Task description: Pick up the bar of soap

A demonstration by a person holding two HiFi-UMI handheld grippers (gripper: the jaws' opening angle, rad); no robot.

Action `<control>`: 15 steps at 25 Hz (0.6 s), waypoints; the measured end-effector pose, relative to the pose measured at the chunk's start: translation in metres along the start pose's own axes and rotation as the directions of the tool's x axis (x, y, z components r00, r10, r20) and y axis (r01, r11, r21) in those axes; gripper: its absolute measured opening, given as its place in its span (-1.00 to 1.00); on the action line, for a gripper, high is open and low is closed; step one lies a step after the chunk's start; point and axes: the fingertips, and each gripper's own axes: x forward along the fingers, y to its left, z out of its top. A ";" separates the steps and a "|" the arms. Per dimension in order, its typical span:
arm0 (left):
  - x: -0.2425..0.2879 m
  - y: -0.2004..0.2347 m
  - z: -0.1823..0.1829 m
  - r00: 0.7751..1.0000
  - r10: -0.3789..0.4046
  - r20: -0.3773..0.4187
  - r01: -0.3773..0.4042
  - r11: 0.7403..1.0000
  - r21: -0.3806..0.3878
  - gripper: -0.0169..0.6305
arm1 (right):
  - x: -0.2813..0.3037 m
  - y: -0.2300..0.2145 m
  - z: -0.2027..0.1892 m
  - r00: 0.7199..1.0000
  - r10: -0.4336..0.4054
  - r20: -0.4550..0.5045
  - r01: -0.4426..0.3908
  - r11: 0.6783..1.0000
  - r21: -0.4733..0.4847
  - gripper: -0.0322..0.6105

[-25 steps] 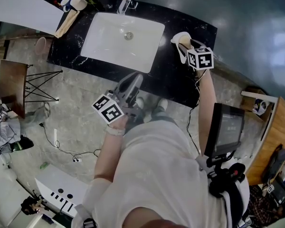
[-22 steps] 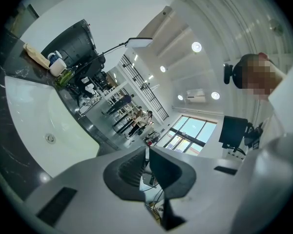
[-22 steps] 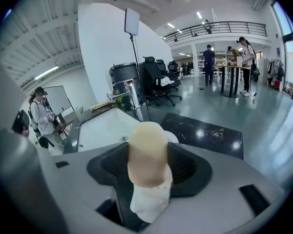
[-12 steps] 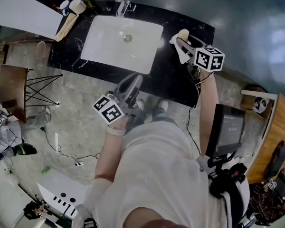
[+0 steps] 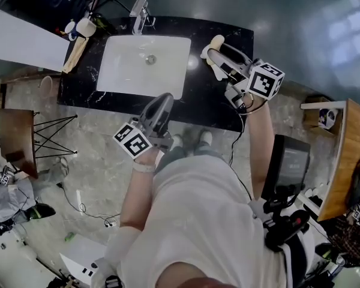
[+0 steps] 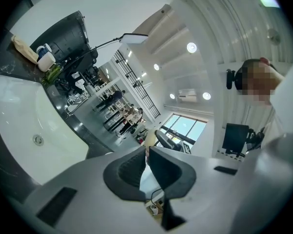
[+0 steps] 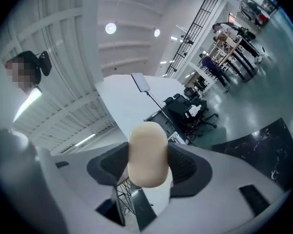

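The bar of soap (image 7: 147,152) is a smooth cream oval clamped between the pads of my right gripper (image 7: 147,165), which is shut on it. In the head view the soap (image 5: 215,42) shows at the tip of the right gripper (image 5: 216,54), held above the right end of the black counter (image 5: 210,98). My left gripper (image 5: 162,104) hovers over the counter's front edge near the white sink (image 5: 141,65); its jaws are shut with nothing between them, as the left gripper view (image 6: 147,160) shows.
A chrome tap (image 5: 139,14) stands behind the sink. A cup and bottles (image 5: 84,26) and a folded cloth (image 5: 75,48) lie at the counter's left end. A monitor on a stand (image 5: 288,164) is at my right, a wooden stool (image 5: 12,138) at the left.
My right gripper has lifted up and away from the counter with the soap in it. The head view has shifted, so the sink sits further left. The left gripper has barely moved.
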 end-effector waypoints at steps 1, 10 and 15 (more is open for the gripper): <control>0.000 0.000 0.001 1.000 -0.008 -0.003 0.008 1.000 0.001 -0.92 | -0.005 0.011 0.005 1.000 0.018 0.020 -0.018 1.000 0.003 -0.08; 0.019 -0.017 0.013 0.992 -0.120 -0.027 0.120 0.993 0.017 -0.92 | -0.068 0.092 0.033 0.971 0.136 0.195 -0.141 0.990 0.009 -0.08; 0.039 -0.036 0.018 0.976 -0.212 -0.051 0.213 0.977 0.022 -0.92 | -0.104 0.116 0.038 0.950 0.146 0.277 -0.153 0.988 0.002 -0.08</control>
